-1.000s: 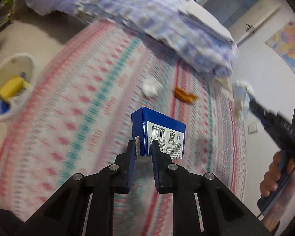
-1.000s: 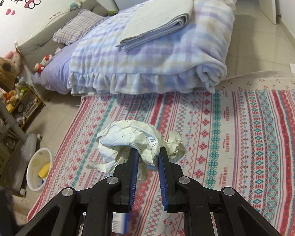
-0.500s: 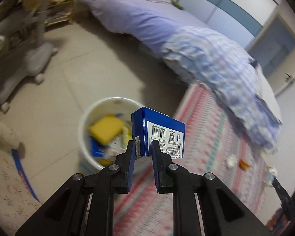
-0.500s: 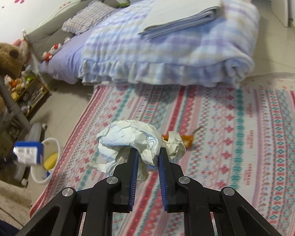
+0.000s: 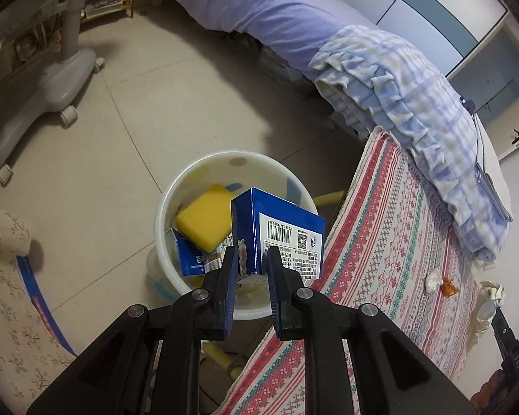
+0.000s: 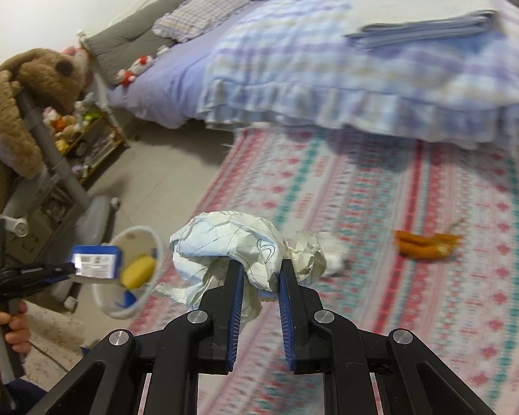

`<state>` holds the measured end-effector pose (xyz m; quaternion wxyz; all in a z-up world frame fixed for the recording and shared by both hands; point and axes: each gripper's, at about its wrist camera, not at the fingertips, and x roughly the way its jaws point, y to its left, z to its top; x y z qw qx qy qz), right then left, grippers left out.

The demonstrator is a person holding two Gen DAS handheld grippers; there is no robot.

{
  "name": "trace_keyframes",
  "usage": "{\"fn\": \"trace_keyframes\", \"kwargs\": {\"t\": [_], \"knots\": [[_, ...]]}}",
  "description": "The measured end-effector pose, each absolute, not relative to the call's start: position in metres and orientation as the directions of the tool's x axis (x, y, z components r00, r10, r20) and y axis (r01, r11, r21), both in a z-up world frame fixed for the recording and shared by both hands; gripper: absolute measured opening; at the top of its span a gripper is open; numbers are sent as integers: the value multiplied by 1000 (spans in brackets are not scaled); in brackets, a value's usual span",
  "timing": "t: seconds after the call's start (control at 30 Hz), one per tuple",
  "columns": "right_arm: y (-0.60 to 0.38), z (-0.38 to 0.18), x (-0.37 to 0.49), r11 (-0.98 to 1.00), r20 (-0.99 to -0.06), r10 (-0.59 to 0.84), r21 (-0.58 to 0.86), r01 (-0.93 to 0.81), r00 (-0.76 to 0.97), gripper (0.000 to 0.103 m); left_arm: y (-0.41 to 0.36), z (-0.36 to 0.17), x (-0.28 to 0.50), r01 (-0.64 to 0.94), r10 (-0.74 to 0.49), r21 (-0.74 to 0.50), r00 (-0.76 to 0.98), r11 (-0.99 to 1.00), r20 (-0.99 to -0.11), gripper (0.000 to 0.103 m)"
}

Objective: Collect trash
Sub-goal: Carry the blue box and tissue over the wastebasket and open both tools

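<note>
Your left gripper [image 5: 252, 261] pinches the lower edge of a blue carton [image 5: 276, 237], which hangs directly over the white bin [image 5: 176, 186] on the tiled floor. From this camera you look down into the bin: a yellow sponge [image 5: 204, 226] and another blue package [image 5: 192, 257] lie inside it. The bin stands just beside the edge of the patterned rug [image 5: 391, 242].

Your right gripper [image 6: 257, 266] is pressed on a ball of crumpled paper [image 6: 225, 238], above the rug and well apart from the bin. Only this camera shows the side view: your left hand [image 6: 7, 325] on the grey handle at the picture's left edge, the carton above the bin's rim, and the brown plush toy [image 6: 20, 103] on the grey chair.

An orange peel [image 6: 425, 245] lies on the rug; the right view shows it large, the left view only as a small spot next to a white tissue [image 5: 434, 280]. The left view also shows your right gripper with its paper at the far right edge.
</note>
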<state>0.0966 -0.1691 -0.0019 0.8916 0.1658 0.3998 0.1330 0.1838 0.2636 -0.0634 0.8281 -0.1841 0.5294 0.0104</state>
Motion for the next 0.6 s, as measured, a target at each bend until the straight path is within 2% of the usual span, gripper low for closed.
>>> {"fn": "trace_keyframes", "kwargs": {"t": [0.27,0.4,0.47,0.6], "knots": [[-95,-12,119,897,-678,430,394,-199,596,18,268,-78,200,-234,-173,-288,414,929,-894,19],[-66,-21,127,901,-696,429,371,-224,575,18,274,-83,214,-273,-158,-298,439,915,-885,25],[-57,-23,130,904,-698,425,361,-228,576,18,279,-92,221,-290,-217,-351,408,890,-887,25],[-36,-27,138,897,-692,440,369,-243,573,18,286,-87,221,-272,-295,-426,413,863,-862,35]]}}
